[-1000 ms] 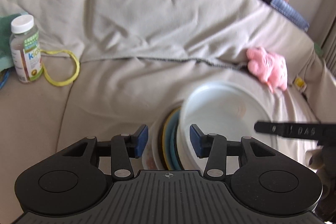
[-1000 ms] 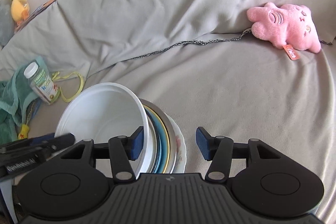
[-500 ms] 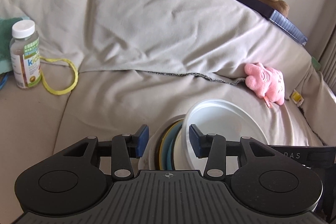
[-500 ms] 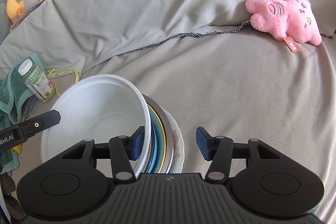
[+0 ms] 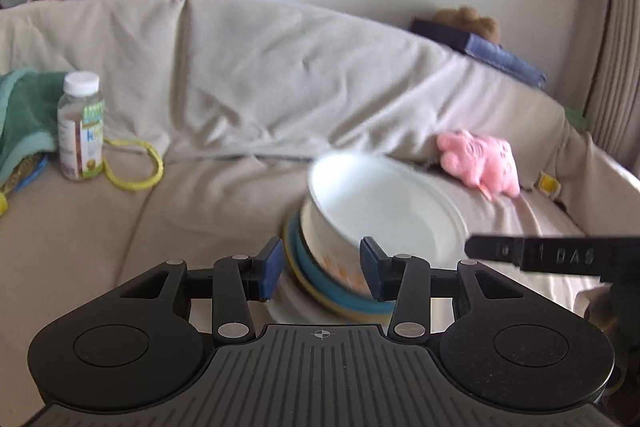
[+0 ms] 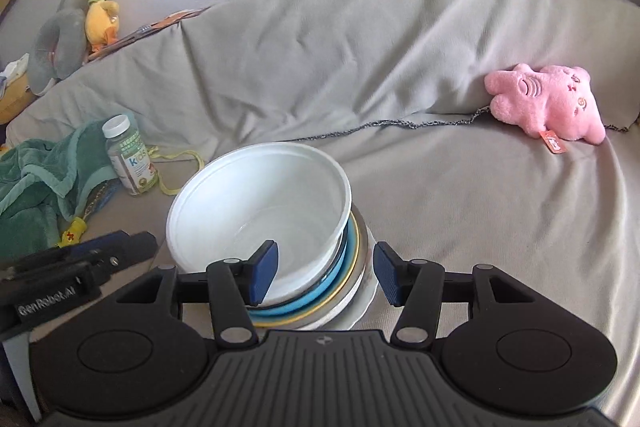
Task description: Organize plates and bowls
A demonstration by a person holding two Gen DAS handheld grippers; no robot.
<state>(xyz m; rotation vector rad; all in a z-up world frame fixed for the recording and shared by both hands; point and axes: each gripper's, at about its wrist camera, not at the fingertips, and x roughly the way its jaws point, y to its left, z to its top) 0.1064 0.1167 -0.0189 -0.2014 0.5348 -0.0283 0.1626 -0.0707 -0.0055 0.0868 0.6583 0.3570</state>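
Right wrist: round glossy white bowl (image 6: 260, 211), stacked plates (image 6: 352, 291), beige cloth sofa (image 6: 440, 207)

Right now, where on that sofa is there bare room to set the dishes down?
The widest bare stretch of seat lies between the dish stack and the pink plush. A smaller patch sits between the stack and the vitamin bottle. The left end is crowded: bottle, yellow cord and green towel.

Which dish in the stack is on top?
The white bowl is on top, deep-walled and open upward. Below it lie flatter dishes: a blue plate, then a white plate at the bottom.
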